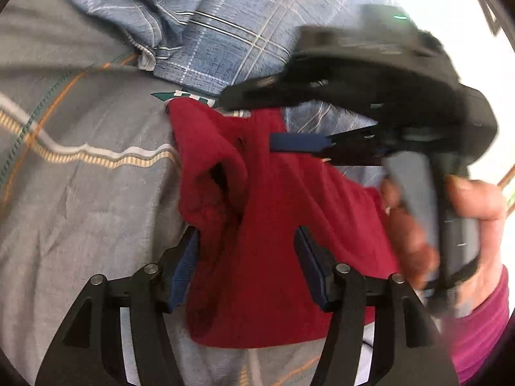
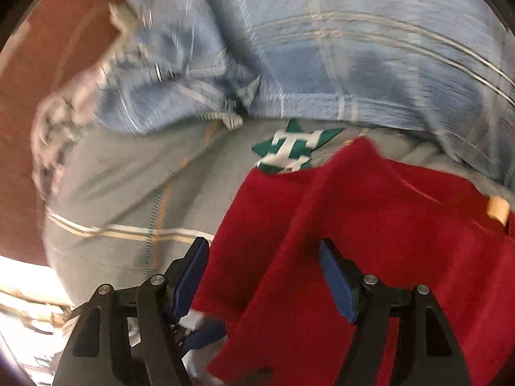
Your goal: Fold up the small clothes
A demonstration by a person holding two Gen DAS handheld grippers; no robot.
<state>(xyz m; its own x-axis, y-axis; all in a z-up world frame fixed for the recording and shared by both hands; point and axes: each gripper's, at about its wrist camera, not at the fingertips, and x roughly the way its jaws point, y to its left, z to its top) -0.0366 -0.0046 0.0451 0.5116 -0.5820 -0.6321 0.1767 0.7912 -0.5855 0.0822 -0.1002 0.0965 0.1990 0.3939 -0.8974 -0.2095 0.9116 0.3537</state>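
Red garment [image 1: 273,225], a small fleecy piece, lies rumpled on top of a grey cloth [image 1: 80,193] with cream and orange stripes and a green star emblem [image 2: 291,154]. Its cloth runs up between the fingers of both tools. In the left wrist view the left tool [image 1: 248,263] has its blue-padded jaws spread apart, with the red fabric bunched in the gap and draped over the base of the fingers; the pads do not press it. In the same view the right tool [image 1: 309,122] reaches in from the right side, held by the person's hand [image 1: 450,218], and its fingers stand apart above the upper edge of the garment, one blue pad [image 1: 299,143] showing against the red. From the right wrist view the right tool also shows spread jaws, the red fabric passing between them, with a fold ridge running up toward the emblem. A blue plaid cloth [image 2: 322,48] lies crumpled beyond the grey one, overlapping its far edge. Both views are blurred.
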